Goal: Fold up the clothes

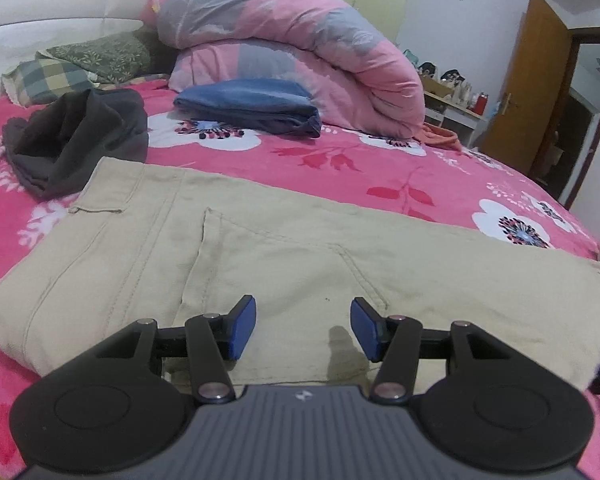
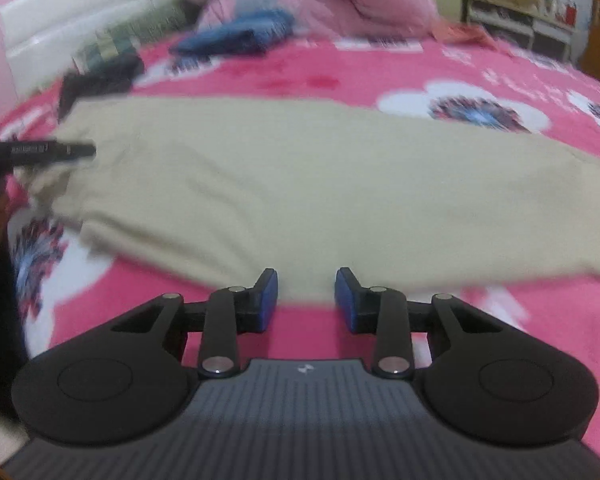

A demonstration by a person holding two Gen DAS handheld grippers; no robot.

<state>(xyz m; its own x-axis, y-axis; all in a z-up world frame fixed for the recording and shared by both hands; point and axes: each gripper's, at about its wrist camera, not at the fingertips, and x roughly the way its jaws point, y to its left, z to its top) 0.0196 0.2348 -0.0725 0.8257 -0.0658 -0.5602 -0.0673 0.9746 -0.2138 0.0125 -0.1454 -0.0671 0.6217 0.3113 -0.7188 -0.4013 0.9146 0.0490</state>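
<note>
Trousers [image 1: 300, 248] in beige lie flat on the bed [image 1: 340, 152], just ahead of the left claw [image 1: 303, 328], jaws parted and empty; right claw [image 2: 306, 300], narrower, also holds nothing. Beyond, blue garment [image 1: 248, 106] looks folded, dark garment [image 1: 76, 136] still crumpled.

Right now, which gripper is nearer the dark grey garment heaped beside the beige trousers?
Left. The left gripper hovers open over the beige trousers at the end by the dark grey garment; the right gripper sits open at the trousers' near edge, further along.
</note>
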